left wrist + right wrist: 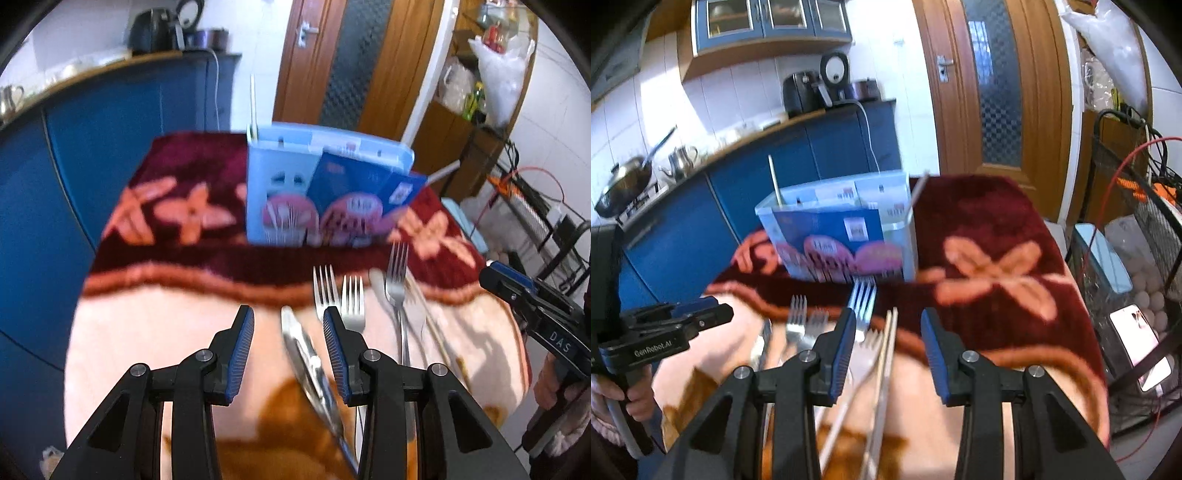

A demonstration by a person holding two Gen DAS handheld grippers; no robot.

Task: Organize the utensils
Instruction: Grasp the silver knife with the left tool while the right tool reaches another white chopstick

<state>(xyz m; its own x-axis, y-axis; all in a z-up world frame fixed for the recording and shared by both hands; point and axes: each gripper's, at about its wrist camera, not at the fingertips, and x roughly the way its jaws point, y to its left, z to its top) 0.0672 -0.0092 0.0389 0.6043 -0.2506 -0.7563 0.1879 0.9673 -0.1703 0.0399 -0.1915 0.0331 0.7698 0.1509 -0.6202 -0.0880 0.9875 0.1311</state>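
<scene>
Several metal forks [352, 301] lie side by side on the flowered blanket [159, 332], with a table knife [304, 350] left of them and pale chopsticks [432, 321] to the right. Behind them stands a light blue utensil holder [291, 184] with a stick in it. My left gripper [287, 310] is open just above the blanket, the knife lying under the gap between its fingers, untouched. My right gripper [888, 314] is open over the chopsticks [886, 362] and a fork [863, 299], gripping nothing. The holder [842, 229] is ahead of it, and the left gripper [683, 321] is at its left.
Blue kitchen cabinets [683, 236] run along the left behind the table, and a wooden door [993, 85] stands behind it. A wire rack [1145, 258] with eggs, cables and a phone crowds the table's right edge. A hand [617, 391] holds the left gripper's handle.
</scene>
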